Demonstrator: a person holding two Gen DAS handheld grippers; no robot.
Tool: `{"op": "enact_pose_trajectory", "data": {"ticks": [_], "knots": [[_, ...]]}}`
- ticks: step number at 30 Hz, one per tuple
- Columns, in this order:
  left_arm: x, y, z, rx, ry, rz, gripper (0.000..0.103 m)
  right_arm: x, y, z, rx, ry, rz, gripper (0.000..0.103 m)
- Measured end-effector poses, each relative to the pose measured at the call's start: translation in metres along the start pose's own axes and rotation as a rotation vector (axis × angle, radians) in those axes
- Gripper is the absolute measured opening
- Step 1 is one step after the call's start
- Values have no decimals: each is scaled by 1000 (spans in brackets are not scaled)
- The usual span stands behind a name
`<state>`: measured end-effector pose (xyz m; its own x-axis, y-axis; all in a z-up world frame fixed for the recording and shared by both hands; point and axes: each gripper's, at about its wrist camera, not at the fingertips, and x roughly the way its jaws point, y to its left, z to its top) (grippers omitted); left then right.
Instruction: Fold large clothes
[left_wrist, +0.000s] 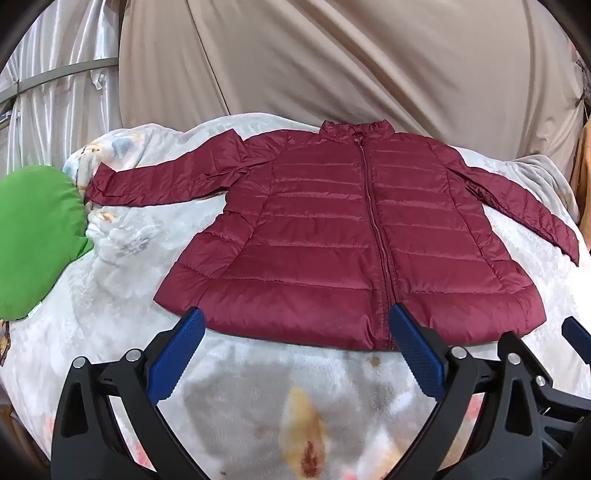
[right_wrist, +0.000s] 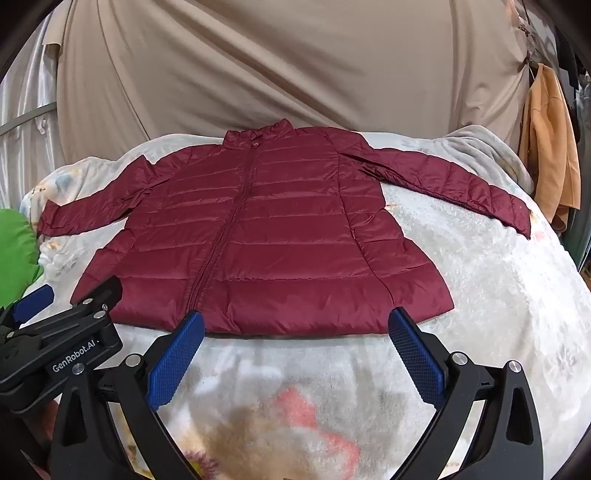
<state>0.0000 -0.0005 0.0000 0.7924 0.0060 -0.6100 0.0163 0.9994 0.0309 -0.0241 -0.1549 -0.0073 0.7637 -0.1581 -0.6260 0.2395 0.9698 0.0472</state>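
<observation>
While the maroon puffer jacket (left_wrist: 332, 236) lies zipped and spread flat on the fleece blanket (left_wrist: 258, 387), both sleeves out, the left tongs (left_wrist: 295, 332) and right tongs (right_wrist: 295, 332) hover agape and empty just short of its hem. A clean fold likely starts with a sleeve drawn across the chest. The surface beneath the blanket stays hidden; a green cushion (left_wrist: 37, 240) is cut off.

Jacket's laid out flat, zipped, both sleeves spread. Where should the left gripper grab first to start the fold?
Probably the cuff end of the sleeve that reaches toward the green cushion. It lies flat and apart from the jacket body, so come at it from the outer side with the open left gripper, then carry it across the chest.
</observation>
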Motion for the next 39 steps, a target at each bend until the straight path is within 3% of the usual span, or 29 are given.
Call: {"op": "enact_pose_trajectory", "data": {"ticks": [39], "knots": [[4, -10, 7, 19, -11, 6, 96, 1, -8, 3, 15, -40, -9, 98]]}}
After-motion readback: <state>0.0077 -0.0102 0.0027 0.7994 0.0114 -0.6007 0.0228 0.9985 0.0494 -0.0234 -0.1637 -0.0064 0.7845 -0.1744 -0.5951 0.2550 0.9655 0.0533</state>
